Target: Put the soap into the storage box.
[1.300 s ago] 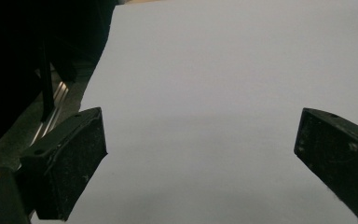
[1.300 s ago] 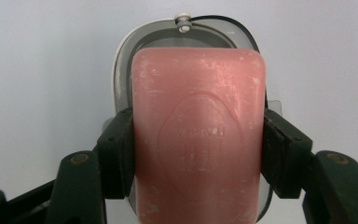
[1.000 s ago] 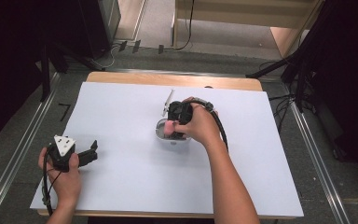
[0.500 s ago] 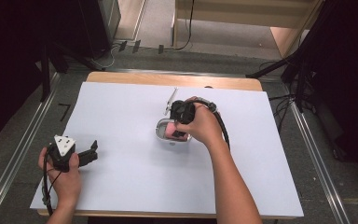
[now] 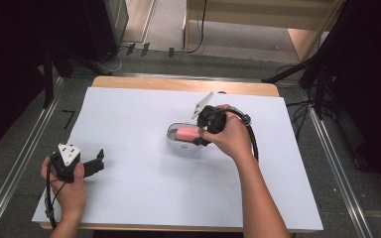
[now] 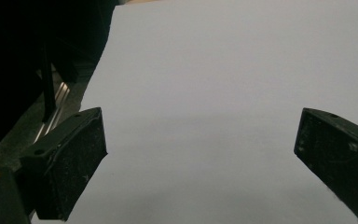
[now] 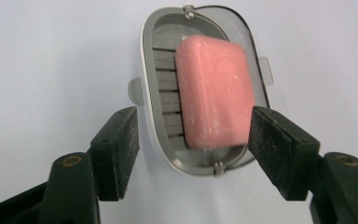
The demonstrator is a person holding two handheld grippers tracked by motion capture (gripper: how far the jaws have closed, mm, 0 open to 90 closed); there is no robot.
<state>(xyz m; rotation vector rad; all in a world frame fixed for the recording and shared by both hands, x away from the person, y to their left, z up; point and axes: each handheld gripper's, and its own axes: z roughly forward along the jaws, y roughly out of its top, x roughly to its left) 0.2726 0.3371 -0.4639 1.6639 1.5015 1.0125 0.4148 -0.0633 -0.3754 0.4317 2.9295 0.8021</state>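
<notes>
A pink soap bar (image 7: 214, 91) is seen lying in an open grey soap dish (image 7: 154, 116), tilted against the slatted insert and pushed toward one side of the tray. In the high view the soap dish (image 5: 174, 141) sits near the middle of the white sheet (image 5: 144, 193) covering the table, with the pink bar (image 5: 187, 133) inside it.

The right gripper (image 7: 193, 154) is held right over the near end of the dish — its jaws have just been opening and are now parted, one on each side of the dish, pads not pressing on the soap or the rim. Nothing is gripped. In the high view the right gripper (image 5: 201, 134) is seen at the dish's right edge, held by the person's right hand (image 5: 233, 139), cable looping behind.

The left gripper (image 5: 96, 163) is held low at the left front of the sheet, well apart from the dish — jaws spread wide over bare white surface, nothing between them, as seen in the left gripper view (image 6: 200, 154).
</notes>
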